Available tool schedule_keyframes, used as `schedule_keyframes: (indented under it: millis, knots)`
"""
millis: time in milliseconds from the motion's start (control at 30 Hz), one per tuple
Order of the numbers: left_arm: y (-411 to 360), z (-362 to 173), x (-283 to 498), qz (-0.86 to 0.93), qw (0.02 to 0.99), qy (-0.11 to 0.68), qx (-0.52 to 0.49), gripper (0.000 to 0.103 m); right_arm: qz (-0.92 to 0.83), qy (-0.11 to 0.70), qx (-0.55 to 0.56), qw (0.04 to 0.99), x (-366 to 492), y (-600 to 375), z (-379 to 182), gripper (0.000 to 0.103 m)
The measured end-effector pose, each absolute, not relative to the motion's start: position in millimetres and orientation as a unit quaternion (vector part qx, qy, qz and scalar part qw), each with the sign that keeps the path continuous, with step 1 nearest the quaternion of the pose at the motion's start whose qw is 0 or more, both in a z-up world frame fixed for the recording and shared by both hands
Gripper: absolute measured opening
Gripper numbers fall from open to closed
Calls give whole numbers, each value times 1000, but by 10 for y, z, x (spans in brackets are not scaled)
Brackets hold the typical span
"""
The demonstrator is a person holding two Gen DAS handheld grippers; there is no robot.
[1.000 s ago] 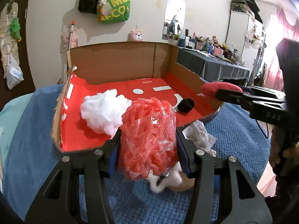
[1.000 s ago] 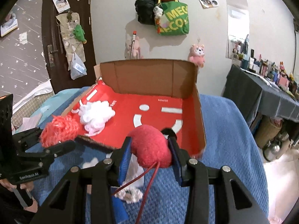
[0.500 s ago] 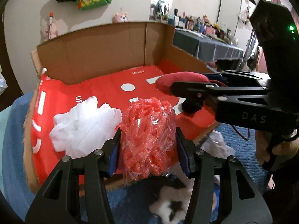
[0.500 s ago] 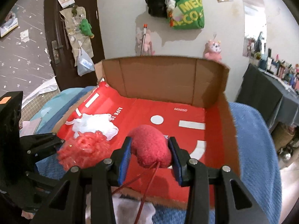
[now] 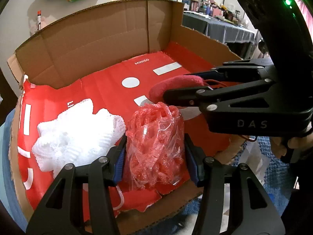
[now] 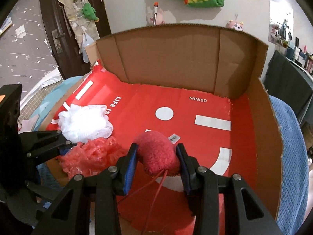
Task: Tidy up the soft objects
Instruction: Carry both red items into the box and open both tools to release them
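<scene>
- Blue knitted blanket (image 5: 273, 168) covers the surface under an open brown cardboard box (image 5: 101, 37) whose floor is lined with red printed paper (image 5: 109, 90); a white wall with a hanging green bag is behind it.
- Left wrist view: the left gripper (image 5: 155, 154) is clamped on a bundle of red plastic netting in clear wrap (image 5: 154, 143), its blue pads pressing both sides, held over the near edge of the box.
- Just left of the bundle, a white mesh puff (image 5: 78, 137) lies on the red lining.
- From the right, the right gripper (image 5: 176, 90) reaches in above the box, grasping a dark red fuzzy cushion (image 5: 176, 84).
- Right wrist view: the right gripper (image 6: 156, 156) is narrowly closed on the dark red fuzzy cushion (image 6: 158, 152), with thin red cords (image 6: 156, 188) trailing down from it over the lining.
- At the left, the left gripper (image 6: 66, 146) holds the red netting bundle (image 6: 92, 156) beside the white puff (image 6: 86, 123).
</scene>
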State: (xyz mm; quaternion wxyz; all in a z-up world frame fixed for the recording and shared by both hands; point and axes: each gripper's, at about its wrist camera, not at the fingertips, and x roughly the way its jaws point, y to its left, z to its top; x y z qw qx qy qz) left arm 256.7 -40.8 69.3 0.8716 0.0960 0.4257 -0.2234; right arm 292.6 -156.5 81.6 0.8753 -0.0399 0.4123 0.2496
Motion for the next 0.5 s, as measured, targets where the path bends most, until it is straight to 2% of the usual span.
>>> schedule_keyframes:
  millis: [500]
  knots:
    - [-470, 598, 2652, -214, 865, 440, 108, 52, 239, 440, -77, 862, 3092, -1456, 659, 43]
